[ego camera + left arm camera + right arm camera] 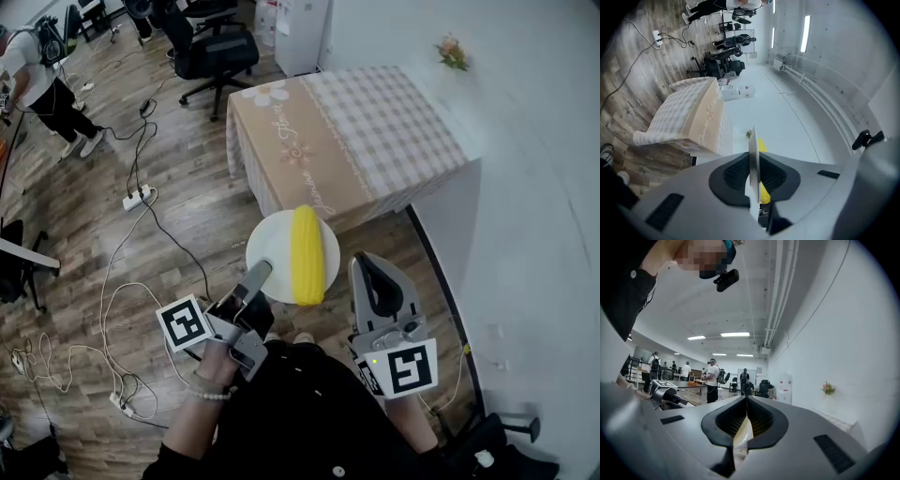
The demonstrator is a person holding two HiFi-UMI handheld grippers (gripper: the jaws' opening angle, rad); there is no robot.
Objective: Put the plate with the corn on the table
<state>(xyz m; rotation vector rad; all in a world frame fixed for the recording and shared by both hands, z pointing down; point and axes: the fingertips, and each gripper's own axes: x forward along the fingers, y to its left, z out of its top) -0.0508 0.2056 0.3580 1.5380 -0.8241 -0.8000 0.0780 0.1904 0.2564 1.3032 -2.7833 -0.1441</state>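
While the left hand-held gripper pinches the near rim of the plate, the plate hangs over the wooden floor, just short of the counter, which lies ahead and slightly right. The corn lies on the plate's right half, its long axis pointing toward the counter. The right hand-held gripper, jaws closed on nothing discernible, sits just beside the plate; the cloth-covered top looks bare, beside a white wall
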